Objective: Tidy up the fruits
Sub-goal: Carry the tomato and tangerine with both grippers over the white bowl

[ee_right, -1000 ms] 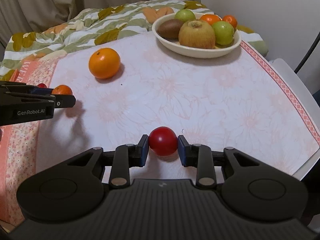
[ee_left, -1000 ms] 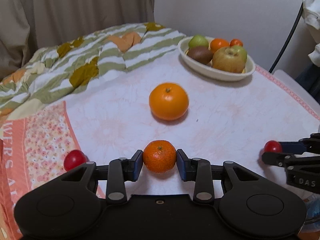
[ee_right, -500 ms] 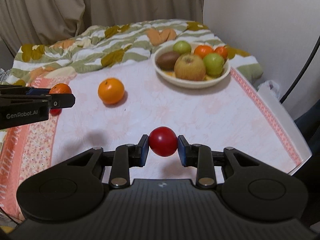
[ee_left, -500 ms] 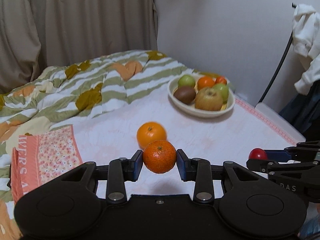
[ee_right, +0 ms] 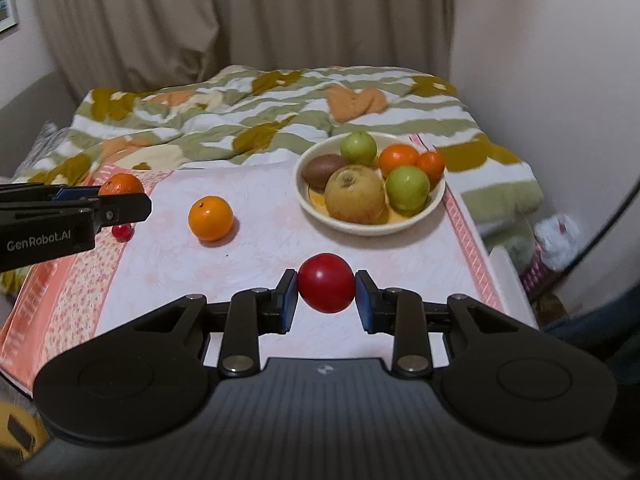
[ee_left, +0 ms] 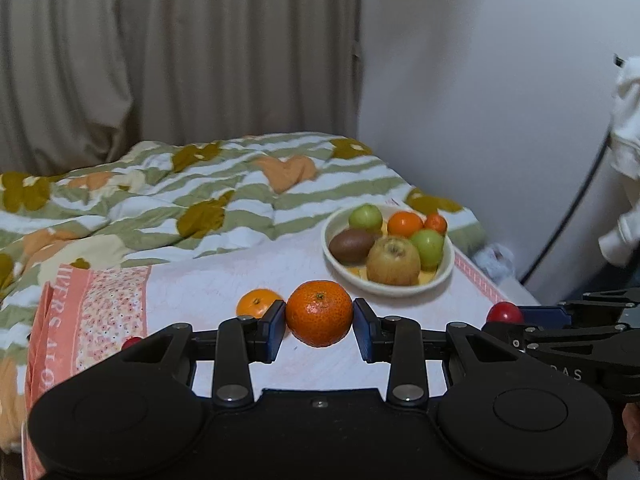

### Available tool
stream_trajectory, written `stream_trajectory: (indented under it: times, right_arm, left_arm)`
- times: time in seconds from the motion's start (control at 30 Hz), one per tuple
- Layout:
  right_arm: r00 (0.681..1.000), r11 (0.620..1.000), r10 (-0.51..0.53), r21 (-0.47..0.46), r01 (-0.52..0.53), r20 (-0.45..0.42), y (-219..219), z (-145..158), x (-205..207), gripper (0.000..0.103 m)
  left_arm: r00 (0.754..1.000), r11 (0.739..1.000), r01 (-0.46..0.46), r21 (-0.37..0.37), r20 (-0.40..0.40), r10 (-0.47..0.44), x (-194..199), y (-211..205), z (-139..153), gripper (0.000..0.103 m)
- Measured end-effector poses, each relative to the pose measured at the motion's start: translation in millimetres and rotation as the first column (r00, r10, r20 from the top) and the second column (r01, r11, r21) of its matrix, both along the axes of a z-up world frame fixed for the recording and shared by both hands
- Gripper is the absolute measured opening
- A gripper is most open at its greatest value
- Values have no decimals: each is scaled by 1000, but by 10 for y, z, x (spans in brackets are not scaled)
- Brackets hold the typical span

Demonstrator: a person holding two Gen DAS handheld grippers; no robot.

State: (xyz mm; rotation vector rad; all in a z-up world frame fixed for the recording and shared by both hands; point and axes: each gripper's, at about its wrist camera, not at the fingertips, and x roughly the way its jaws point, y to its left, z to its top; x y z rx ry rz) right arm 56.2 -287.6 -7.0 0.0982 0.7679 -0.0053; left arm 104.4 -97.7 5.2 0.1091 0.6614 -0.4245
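Note:
My left gripper (ee_left: pixel 319 326) is shut on a small mandarin (ee_left: pixel 319 313) and holds it in the air above the table. My right gripper (ee_right: pixel 326 300) is shut on a red tomato (ee_right: pixel 326 282), also lifted. Each gripper shows in the other's view: the left gripper (ee_right: pixel 120 196) with its mandarin (ee_right: pixel 120 185) at the left, the right gripper's tomato (ee_left: pixel 505 313) at the right. A cream bowl (ee_right: pixel 434 204) at the far right of the table holds a kiwi, a pear, green fruits and small oranges. A larger orange (ee_right: pixel 211 218) lies on the cloth left of the bowl.
A small red tomato (ee_right: pixel 122 231) lies on the cloth's patterned left border. A striped quilt (ee_right: pixel 248 120) is bunched behind the table, with curtains and a wall beyond. The table's right edge (ee_right: pixel 508 276) drops to a cluttered floor. White cloth (ee_left: pixel 626 152) hangs at the right.
Both grippers have risen from the table with their fruits still gripped. The table, the bowl and the orange now look smaller and farther below.

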Motion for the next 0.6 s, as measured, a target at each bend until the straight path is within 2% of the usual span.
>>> stream_trajectory:
  times: [0.13,0.3,0.6]
  right_arm:
    - [997,997,75,-14,-75,17,-350,63,101,46]
    - [990,990,139,-43,-137,28,-734,133,307,46]
    - [990,990,135,-47,-133,40,-1247,172,809,46]
  left_arm:
    - [997,997,-72,-15,22,72,-19,-321,85,39]
    - [992,993,-119,-28,29,120,62,-661,150,39]
    - [988,988,-155,-30,14,155,447,-1084,129,40]
